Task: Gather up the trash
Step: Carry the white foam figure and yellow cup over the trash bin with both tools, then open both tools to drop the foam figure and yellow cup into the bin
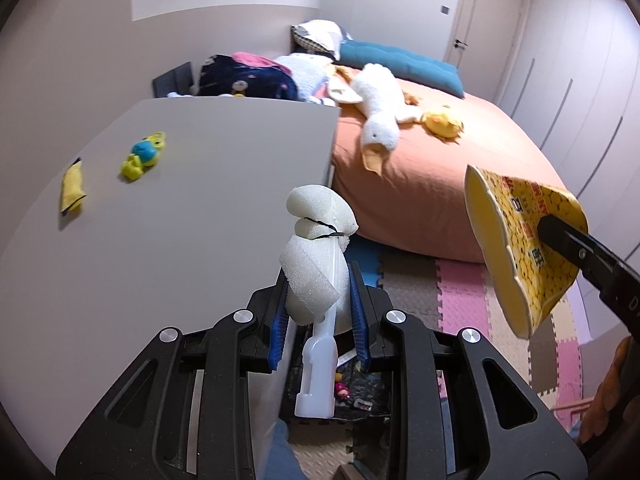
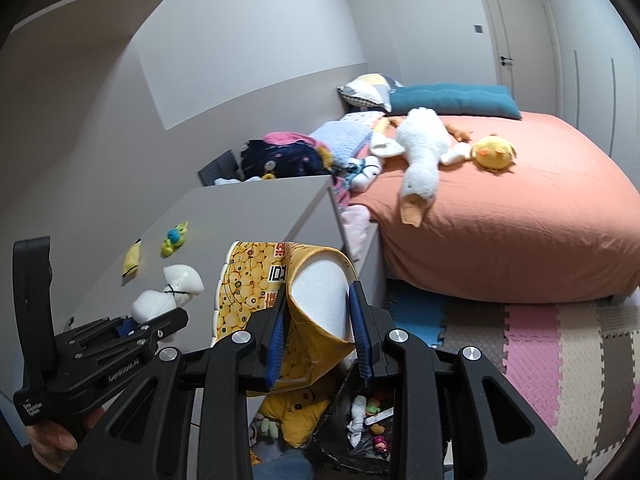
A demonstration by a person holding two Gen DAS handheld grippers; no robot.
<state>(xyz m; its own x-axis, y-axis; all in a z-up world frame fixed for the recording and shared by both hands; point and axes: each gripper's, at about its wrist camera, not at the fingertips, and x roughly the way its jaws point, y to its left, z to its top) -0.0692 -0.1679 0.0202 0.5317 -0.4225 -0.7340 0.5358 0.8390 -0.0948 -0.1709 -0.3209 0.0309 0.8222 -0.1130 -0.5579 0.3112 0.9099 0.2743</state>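
My left gripper [image 1: 320, 316] is shut on a white foam-and-plastic scrap [image 1: 316, 264] tied with a black band, held at the desk's right edge; it also shows in the right wrist view [image 2: 168, 296]. My right gripper [image 2: 320, 332] is shut on a crushed yellow paper cup [image 2: 280, 276] with a printed pattern, seen at the right in the left wrist view [image 1: 520, 252]. Both are held above a black trash bin [image 2: 360, 432] that holds small scraps. A yellow wrapper [image 1: 73, 188] lies on the grey desk [image 1: 200, 200].
A yellow and blue toy [image 1: 142, 156] lies on the desk beside the wrapper. An orange bed [image 1: 460, 168] with a white plush goose [image 1: 380, 112] and a yellow chick plush stands to the right. Coloured foam mats [image 2: 540, 352] cover the floor.
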